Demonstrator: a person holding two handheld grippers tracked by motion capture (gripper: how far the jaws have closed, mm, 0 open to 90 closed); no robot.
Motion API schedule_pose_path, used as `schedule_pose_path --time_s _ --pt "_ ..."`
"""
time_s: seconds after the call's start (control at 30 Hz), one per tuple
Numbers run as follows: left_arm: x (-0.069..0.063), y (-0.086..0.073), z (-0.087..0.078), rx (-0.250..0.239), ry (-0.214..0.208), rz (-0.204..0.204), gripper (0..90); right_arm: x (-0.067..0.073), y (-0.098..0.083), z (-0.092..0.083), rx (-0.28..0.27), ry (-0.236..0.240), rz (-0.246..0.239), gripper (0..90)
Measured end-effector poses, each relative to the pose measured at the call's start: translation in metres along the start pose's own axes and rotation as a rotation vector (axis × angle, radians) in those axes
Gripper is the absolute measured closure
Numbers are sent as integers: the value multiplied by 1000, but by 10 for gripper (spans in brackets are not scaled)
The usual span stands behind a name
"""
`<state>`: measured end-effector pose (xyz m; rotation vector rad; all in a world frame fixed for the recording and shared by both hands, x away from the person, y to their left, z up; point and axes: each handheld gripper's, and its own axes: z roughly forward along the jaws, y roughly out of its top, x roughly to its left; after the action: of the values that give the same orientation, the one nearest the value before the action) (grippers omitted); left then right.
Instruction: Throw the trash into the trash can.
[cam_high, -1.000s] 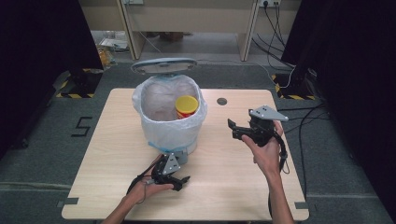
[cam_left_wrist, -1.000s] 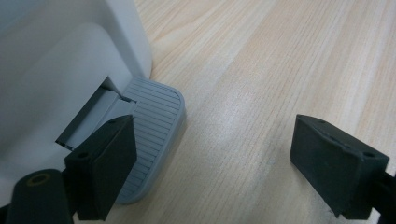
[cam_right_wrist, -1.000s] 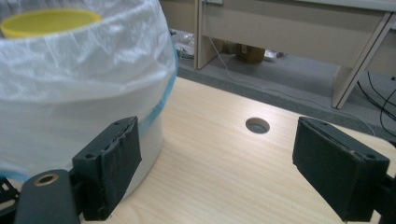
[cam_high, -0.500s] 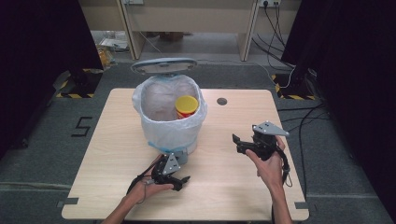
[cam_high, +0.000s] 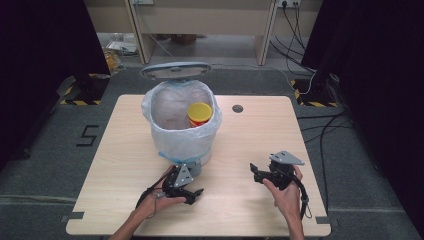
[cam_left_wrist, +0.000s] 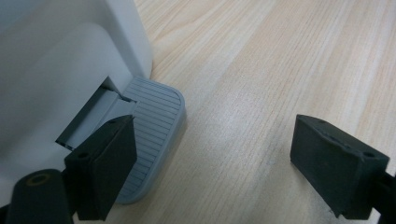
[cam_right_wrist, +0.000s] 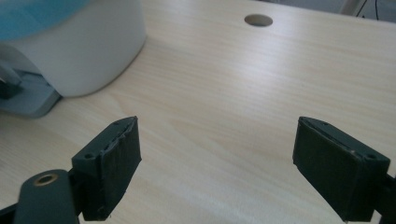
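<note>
A white pedal bin (cam_high: 182, 135) with a plastic liner stands mid-table, its grey lid (cam_high: 175, 70) raised behind it. Inside stands a can with a yellow top (cam_high: 200, 114). My left gripper (cam_high: 194, 192) lies low at the bin's front, open; in the left gripper view (cam_left_wrist: 215, 140) its left jaw sits over the ribbed grey pedal (cam_left_wrist: 154, 121), with bare wood between the jaws. My right gripper (cam_high: 256, 171) hovers low over the table at the right, open and empty. In the right gripper view (cam_right_wrist: 217, 140) it faces the bin's base (cam_right_wrist: 84, 46).
The wooden table (cam_high: 250, 135) has a round cable hole (cam_high: 237, 108) behind the bin's right side. Bare wood lies between the two grippers and to the bin's right. Cables run over the dark floor at the right (cam_high: 325, 125).
My right gripper has sunk from beside the bin's rim height down to just above the table, coming toward the front edge. The left gripper and the bin have kept still.
</note>
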<state>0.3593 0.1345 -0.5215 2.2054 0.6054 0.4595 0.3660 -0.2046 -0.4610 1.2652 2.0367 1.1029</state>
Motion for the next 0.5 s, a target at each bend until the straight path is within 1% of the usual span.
schedule_pose_path --time_s 0.03,0.1,0.13,0.23,0.3,0.33,0.37,0.4,0.47,0.5 --pt "0 0 0 0 0 0 137 1 -4 0 1 -15 -6 156" --pt "0 0 0 0 0 -1 137 1 -9 1 3 -17 -5 156" --pt "0 0 0 -1 0 -1 138 2 -12 1 10 -11 12 156" --pt "0 0 0 2 0 2 137 2 -19 3 -1 -11 28 156" --pt "0 0 0 2 0 3 138 2 -24 3 -10 -7 51 157" --pt "0 0 0 2 0 3 137 3 -27 4 0 -6 52 157" --pt "0 0 0 2 0 3 137 3 -29 6 21 -2 36 158" --pt "0 0 0 2 0 2 137 4 -32 6 27 -6 31 159" --pt "0 0 0 2 0 3 137 3 -38 7 38 -3 44 160" --pt "0 0 0 3 0 3 137 3 -40 7 47 -3 43 161"
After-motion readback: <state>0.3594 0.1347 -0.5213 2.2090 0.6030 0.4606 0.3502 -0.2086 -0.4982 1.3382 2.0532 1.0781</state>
